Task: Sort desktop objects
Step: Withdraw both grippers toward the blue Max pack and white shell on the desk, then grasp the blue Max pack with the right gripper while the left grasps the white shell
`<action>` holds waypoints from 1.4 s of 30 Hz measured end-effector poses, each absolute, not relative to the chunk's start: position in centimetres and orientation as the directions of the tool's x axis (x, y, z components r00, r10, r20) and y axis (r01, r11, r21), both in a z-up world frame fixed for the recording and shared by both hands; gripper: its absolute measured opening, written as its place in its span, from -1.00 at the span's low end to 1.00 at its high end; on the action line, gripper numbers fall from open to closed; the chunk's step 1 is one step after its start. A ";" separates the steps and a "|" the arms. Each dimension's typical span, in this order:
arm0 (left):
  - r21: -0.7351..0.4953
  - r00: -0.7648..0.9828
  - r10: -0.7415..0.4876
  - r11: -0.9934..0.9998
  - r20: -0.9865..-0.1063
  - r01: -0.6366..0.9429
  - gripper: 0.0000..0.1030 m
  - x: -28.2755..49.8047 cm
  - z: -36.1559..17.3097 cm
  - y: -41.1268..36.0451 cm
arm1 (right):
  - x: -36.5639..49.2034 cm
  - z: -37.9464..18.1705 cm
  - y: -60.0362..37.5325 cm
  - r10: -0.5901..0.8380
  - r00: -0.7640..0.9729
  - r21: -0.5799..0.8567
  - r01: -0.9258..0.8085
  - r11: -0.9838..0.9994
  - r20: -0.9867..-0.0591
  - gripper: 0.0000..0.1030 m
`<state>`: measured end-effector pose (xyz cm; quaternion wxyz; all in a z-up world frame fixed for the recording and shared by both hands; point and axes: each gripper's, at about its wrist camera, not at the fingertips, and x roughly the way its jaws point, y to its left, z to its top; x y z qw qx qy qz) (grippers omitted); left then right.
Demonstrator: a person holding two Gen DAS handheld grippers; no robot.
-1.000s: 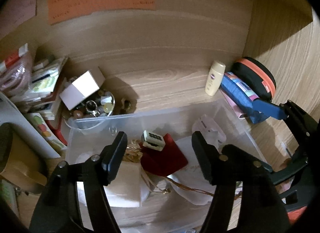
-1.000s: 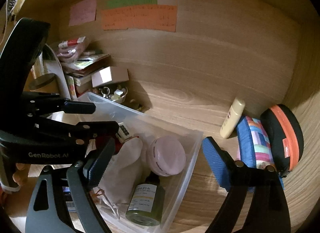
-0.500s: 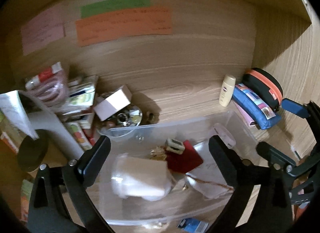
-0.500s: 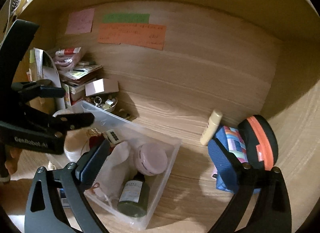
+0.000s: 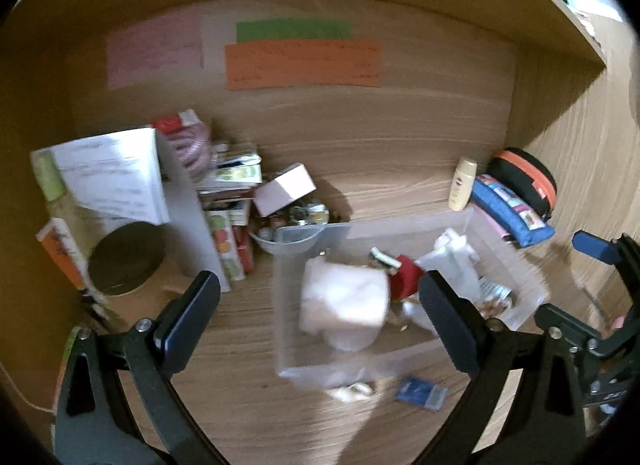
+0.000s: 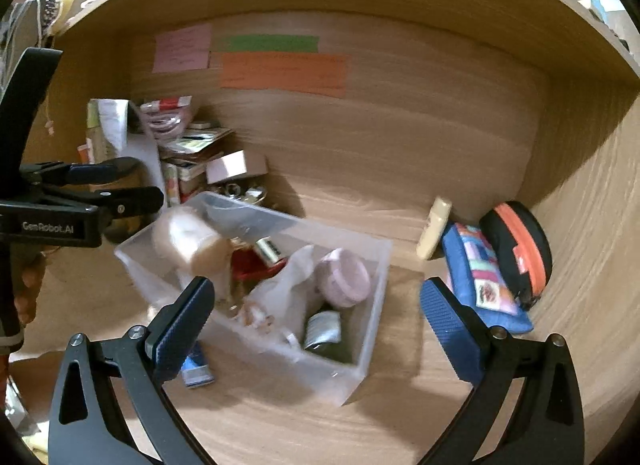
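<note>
A clear plastic bin (image 5: 304,230) (image 6: 376,305) stands on the wooden desk. In it lie a white roll (image 5: 344,305) (image 6: 188,237), a red pouch (image 5: 404,277), a pink round compact (image 6: 344,277), a green bottle (image 6: 324,333) and a white plastic bag (image 6: 280,289). My left gripper (image 5: 318,297) hangs open above the bin's near side, nothing between its fingers. Over the bin's right end my right gripper (image 6: 316,295) is open and empty too. A small blue packet (image 5: 420,391) (image 6: 196,369) lies on the desk in front of the bin.
At the right wall sit a cream bottle (image 5: 462,185), a blue pencil case (image 5: 512,209) and a black-and-orange case (image 5: 528,181). On the left are stacked books (image 5: 228,201), a white box (image 5: 284,189), a bowl of trinkets (image 5: 288,241) and a dark round lid (image 5: 126,257).
Both grippers have drawn back and a little up from the bin. The left jaws have spread wide, and the white roll now lies loose in the bin. The right jaws have widened slightly.
</note>
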<state>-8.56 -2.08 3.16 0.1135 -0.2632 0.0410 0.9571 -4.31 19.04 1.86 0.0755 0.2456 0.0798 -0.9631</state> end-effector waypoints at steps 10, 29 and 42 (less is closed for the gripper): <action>0.058 -0.789 0.193 -0.959 -0.583 -0.278 0.98 -5.0 -1.2 -3.0 | -2.6 -1.9 16.2 -0.202 -0.773 -0.050 0.288 -0.956 -0.602 0.95; -0.052 -0.661 0.183 -0.976 -0.728 -0.212 0.98 -7.3 -6.2 -4.3 | -8.5 -8.2 12.2 -0.306 -0.502 0.010 0.508 -0.861 -0.809 -0.07; -0.010 -0.607 0.149 -0.974 -0.781 -0.225 0.63 -8.9 -7.6 -1.0 | -7.5 -7.5 12.4 -0.344 -0.505 -0.014 0.578 -0.816 -0.792 -0.52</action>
